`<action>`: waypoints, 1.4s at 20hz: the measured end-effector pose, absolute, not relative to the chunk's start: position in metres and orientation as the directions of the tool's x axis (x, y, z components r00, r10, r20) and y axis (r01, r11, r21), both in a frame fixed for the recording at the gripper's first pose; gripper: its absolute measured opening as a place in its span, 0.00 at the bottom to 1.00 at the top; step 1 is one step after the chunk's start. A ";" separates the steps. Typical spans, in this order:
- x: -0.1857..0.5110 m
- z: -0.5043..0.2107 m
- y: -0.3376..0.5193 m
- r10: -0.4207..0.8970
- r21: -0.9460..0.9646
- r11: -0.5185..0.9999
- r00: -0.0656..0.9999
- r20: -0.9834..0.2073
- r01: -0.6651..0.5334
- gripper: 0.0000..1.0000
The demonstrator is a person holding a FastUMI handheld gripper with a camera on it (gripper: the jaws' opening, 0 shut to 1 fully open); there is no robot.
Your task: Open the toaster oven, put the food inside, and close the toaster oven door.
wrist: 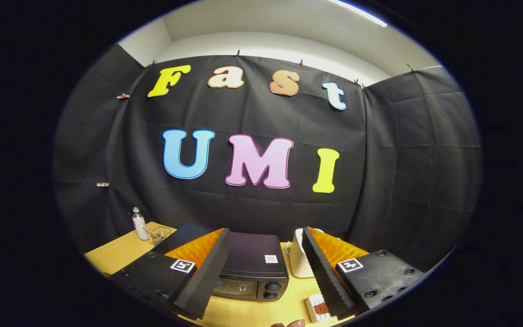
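A black toaster oven [252,268] stands on the wooden table [116,256], its door shut, with two knobs at its front right. My gripper [266,268] hovers above and in front of it, open, the oven showing through the wide gap between the fingers. Just inside my right finger [323,277], on the table, lies a small white plate holding a reddish-brown piece of food [319,308], partly hidden by that finger.
A white cup-like container [298,261] stands right of the oven, behind my right finger. A small clear bottle [140,225] and a wire basket [162,234] sit at the table's far left. Part of a person's hand [291,324] shows at the near edge.
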State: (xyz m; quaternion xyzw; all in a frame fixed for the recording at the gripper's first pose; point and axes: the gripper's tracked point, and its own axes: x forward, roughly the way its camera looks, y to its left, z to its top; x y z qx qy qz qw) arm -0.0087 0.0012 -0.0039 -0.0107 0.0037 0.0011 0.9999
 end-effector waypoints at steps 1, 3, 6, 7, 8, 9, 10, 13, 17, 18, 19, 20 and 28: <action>-0.009 -0.003 0.002 0.002 -0.019 1.000 1.000 -0.008 -0.002 0.97; -0.009 -0.001 0.002 0.001 -0.019 1.000 1.000 -0.003 -0.001 0.97; -0.009 -0.003 0.006 0.006 -0.025 1.000 1.000 -0.008 -0.007 0.97; -0.009 -0.003 0.007 0.009 -0.024 1.000 1.000 -0.006 -0.009 0.97; -0.008 -0.002 0.010 0.014 -0.022 1.000 1.000 -0.005 -0.014 0.97; -0.008 -0.002 0.014 0.018 -0.020 1.000 1.000 -0.005 -0.018 0.97; -0.007 -0.003 0.018 0.023 -0.018 1.000 1.000 -0.008 -0.024 0.97; -0.004 -0.003 0.030 0.033 -0.012 0.999 0.999 -0.005 -0.033 0.97; 0.005 -0.014 0.055 0.059 0.023 0.998 0.998 -0.020 -0.059 0.97; 0.007 -0.018 0.060 0.065 0.024 0.998 0.998 -0.025 -0.064 0.97; 0.010 -0.025 0.067 0.071 0.022 0.997 0.997 -0.029 -0.070 0.97; 0.013 -0.032 0.074 0.077 0.020 0.997 0.996 -0.034 -0.077 0.97; 0.037 -0.120 0.114 0.107 -0.002 0.994 0.976 -0.189 -0.110 0.97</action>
